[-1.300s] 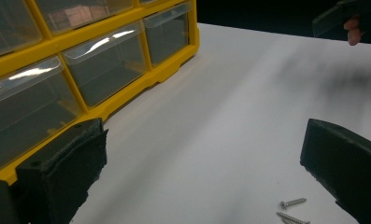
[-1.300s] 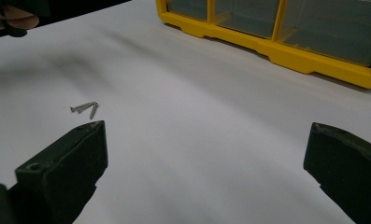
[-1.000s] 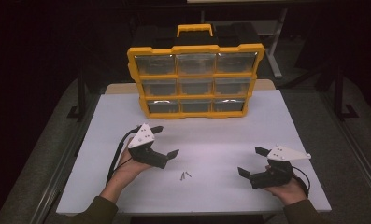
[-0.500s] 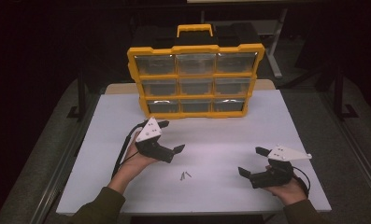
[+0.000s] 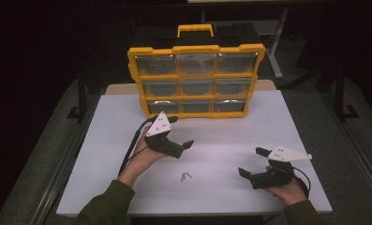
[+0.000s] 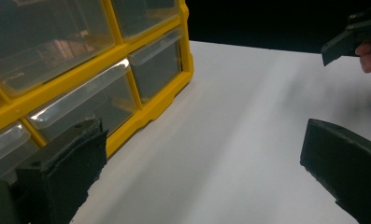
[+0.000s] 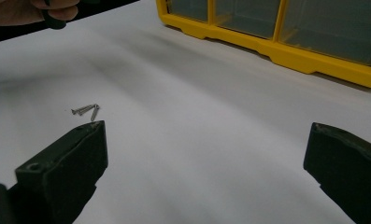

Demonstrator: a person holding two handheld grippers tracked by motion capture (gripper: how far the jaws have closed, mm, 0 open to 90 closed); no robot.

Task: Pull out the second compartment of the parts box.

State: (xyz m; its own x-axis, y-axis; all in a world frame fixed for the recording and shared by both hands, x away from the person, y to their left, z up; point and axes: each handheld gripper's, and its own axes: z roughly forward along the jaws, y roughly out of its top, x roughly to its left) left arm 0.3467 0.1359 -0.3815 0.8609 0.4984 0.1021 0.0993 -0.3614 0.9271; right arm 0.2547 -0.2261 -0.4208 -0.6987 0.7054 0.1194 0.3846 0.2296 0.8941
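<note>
- The left gripper is wide open, close to the yellow drawer box
- The right gripper is wide open, near two small screws

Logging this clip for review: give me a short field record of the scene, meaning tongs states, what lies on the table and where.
left tongs: open, nothing between the jaws, raised near the organizer's bottom row
right tongs: open, holding nothing, low over the table's near right part
organizer: yellow, upright at the far side of the table, three rows of three clear drawers, all shut
screws: small, loose, on the table between the two tongs, touched by neither
table: white top
</note>
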